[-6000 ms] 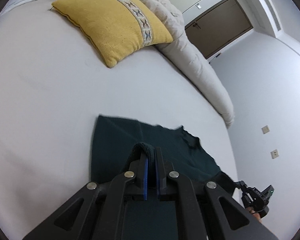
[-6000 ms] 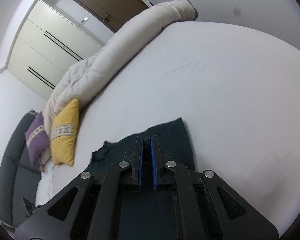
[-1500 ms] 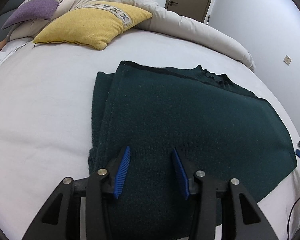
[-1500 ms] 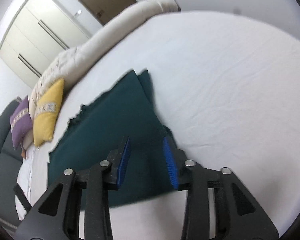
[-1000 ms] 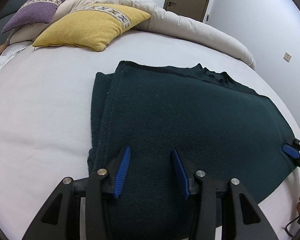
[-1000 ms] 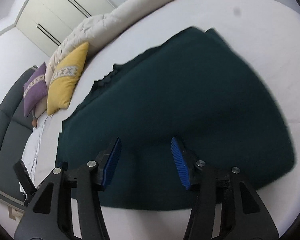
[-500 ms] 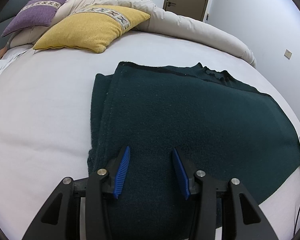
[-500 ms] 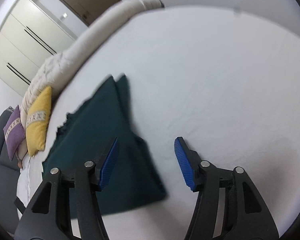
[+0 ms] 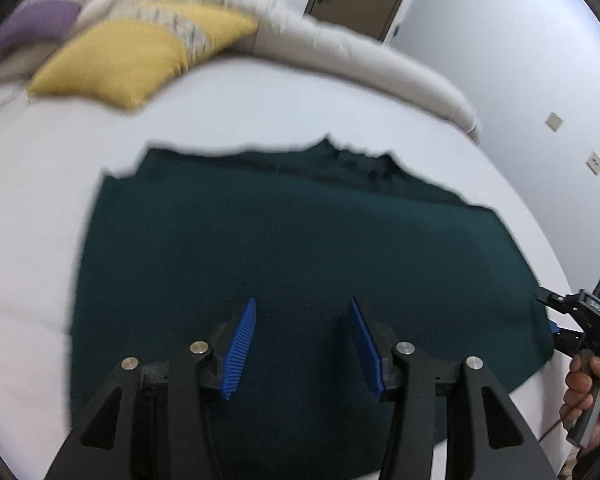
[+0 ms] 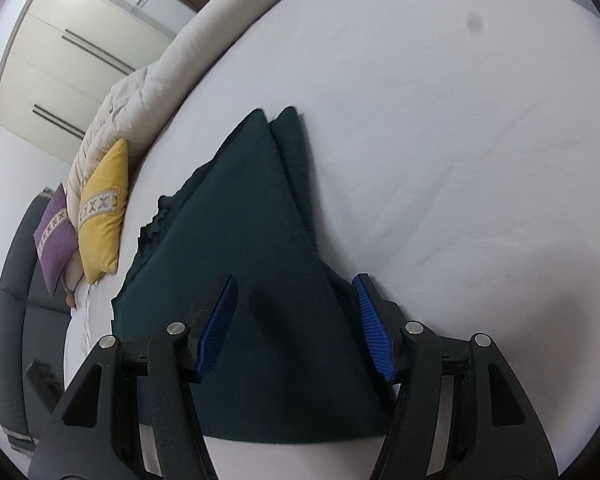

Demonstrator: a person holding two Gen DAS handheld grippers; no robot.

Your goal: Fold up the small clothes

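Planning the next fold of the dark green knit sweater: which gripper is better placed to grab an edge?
Probably the right gripper: it is open, straddling the dark green knit sweater's side edge near a corner. The left gripper, also open, hovers mid-panel over flat fabric.

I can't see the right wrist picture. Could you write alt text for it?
A dark green garment lies folded flat on a white bed, with the open right gripper over its near end, its blue fingers holding nothing. Yellow and purple pillows lie at the far left.
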